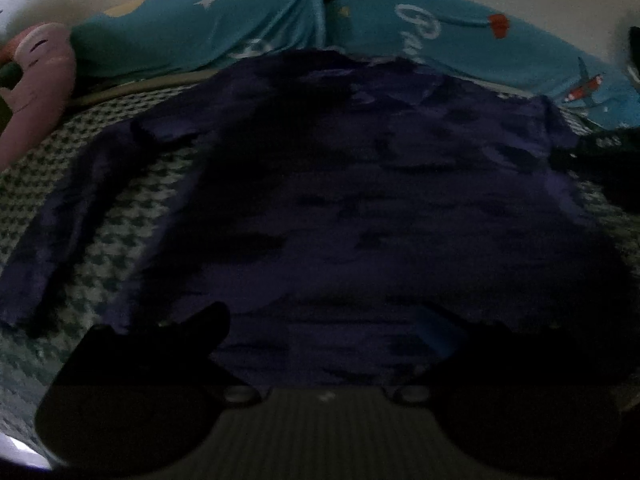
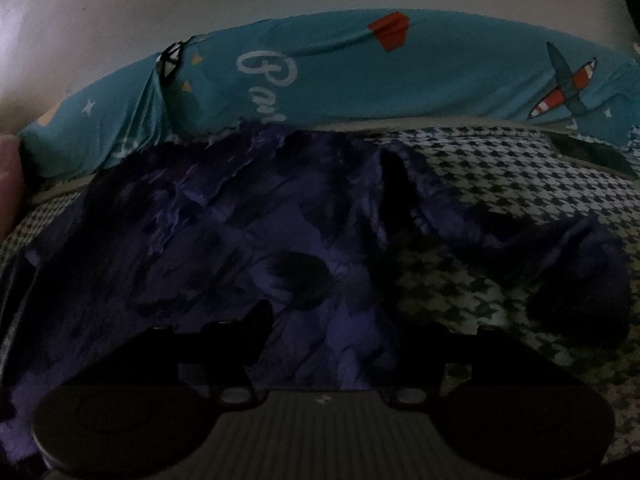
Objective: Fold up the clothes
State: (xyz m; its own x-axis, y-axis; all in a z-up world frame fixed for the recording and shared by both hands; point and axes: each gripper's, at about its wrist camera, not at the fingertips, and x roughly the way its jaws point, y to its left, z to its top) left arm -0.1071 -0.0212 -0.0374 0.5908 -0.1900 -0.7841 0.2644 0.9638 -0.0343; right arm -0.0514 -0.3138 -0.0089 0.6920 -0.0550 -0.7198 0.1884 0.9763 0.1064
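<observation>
Shirt point(image 1: 360, 200) lies spread, unfolded; both left gripper point(image 1: 340, 328) and right gripper point(image 2: 352, 320) hover spread and empty, next needing a hem or sleeve pinch.

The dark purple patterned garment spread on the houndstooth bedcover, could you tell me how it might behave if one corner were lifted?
The dark purple patterned garment probably drapes limply: it lies creased and rumpled. Its sheen suggests thin, somewhat slippery cloth. The sleeve would likely trail behind.

Garment point(image 1: 360, 200) lies spread on checked bedcover point(image 1: 168, 184); pillows point(image 1: 440, 28) behind it; plush toy point(image 1: 36, 80) far left.
</observation>
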